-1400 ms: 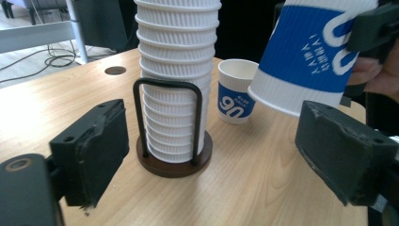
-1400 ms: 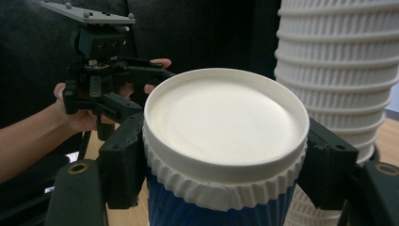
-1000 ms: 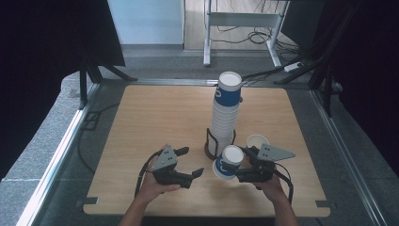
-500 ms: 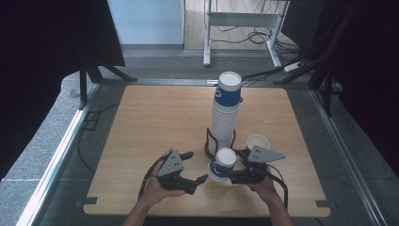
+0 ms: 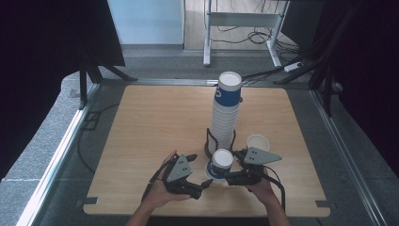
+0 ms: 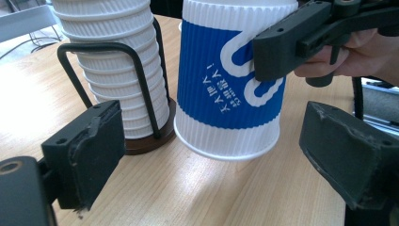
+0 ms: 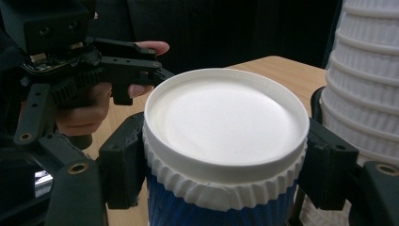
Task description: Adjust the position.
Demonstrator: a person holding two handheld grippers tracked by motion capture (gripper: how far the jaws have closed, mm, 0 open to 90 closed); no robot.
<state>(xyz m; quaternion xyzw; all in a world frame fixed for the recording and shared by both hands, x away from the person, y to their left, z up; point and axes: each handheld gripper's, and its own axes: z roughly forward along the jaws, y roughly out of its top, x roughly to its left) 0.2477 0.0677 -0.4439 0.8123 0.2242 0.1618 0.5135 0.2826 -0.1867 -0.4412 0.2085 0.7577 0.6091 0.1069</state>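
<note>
Both hands low — right gripper (image 5: 226, 177) clasping cup (image 5: 219, 165).

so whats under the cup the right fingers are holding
Bare table lies beneath the cup, held tilted by the right gripper; its left base edge sits near or on the wood. Touching or not can't be told, and the underside is hidden.

Both forearms come in from bottom edge of high view, hands close together near front of table. Left gripper (image 5: 201, 184) points to the right and a bit forward, jaws wide apart w/ nothing pressed between pads; they have just been opening. Left hand (image 5: 160, 190) wraps the body from below. Right gripper (image 5: 217, 175) points left twd the other one, jaws clamped on both sides of a cup (image 5: 219, 164), held upright. Right hand (image 5: 260, 186) grips handle from behind.
</note>
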